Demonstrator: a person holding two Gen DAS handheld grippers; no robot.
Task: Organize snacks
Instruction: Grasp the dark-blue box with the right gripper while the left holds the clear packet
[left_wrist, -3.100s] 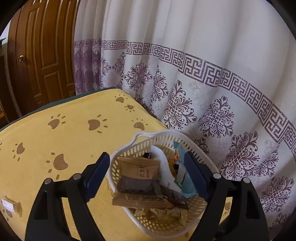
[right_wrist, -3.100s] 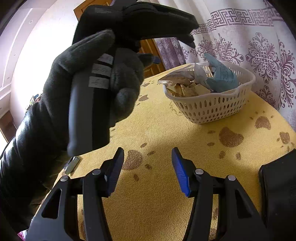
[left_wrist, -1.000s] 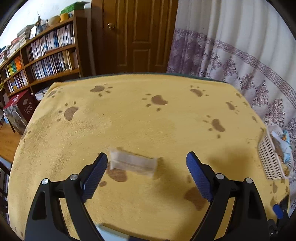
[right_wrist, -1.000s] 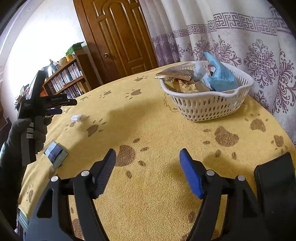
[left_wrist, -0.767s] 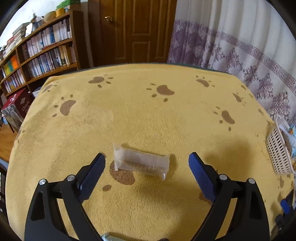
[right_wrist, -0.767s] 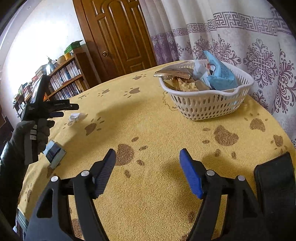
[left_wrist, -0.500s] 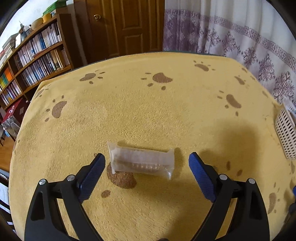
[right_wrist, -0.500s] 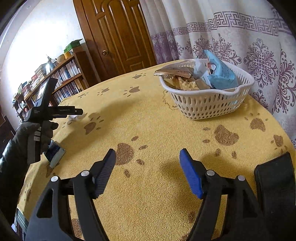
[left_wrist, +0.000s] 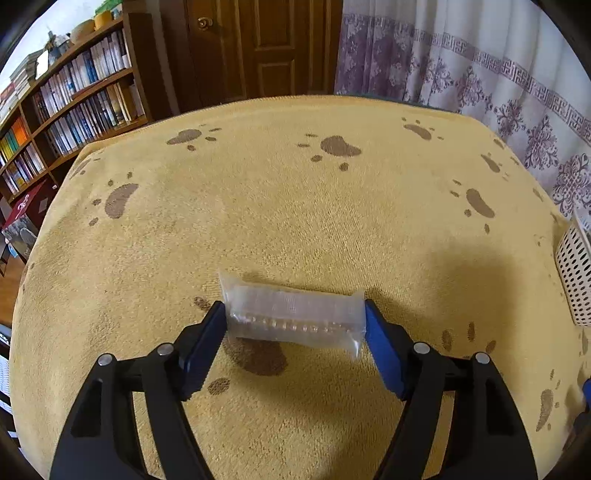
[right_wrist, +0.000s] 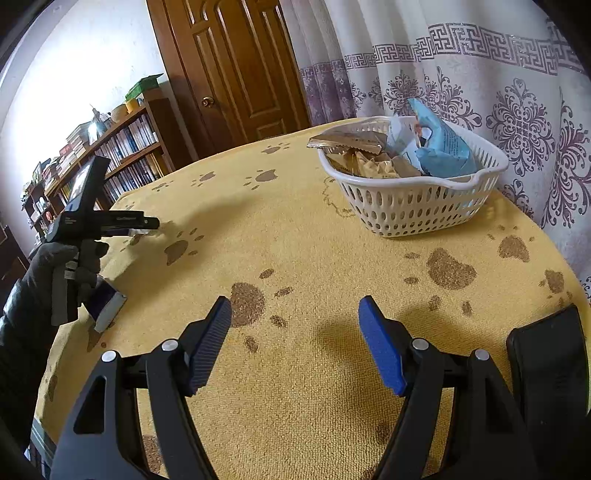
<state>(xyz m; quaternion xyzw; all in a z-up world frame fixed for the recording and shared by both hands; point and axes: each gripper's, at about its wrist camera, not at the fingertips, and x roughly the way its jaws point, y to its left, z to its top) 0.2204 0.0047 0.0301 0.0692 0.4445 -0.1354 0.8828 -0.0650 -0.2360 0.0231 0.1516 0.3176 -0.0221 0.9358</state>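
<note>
Yellow paw-print cloth (left_wrist: 295, 206) bears a clear snack packet (left_wrist: 293, 314); left gripper (left_wrist: 294, 334) jaws closing around it, right gripper (right_wrist: 295, 339) spread, empty. White basket (right_wrist: 417, 206) stands well apart.

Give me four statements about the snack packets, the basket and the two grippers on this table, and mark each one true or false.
1. A clear packet lies between the left gripper's closing jaws. True.
2. The right gripper holds a snack. False: its jaws are open over bare tablecloth.
3. The white basket is empty. False: it holds several packets, including a blue packet.
4. A dark blue packet lies near the gloved hand. True.
</note>
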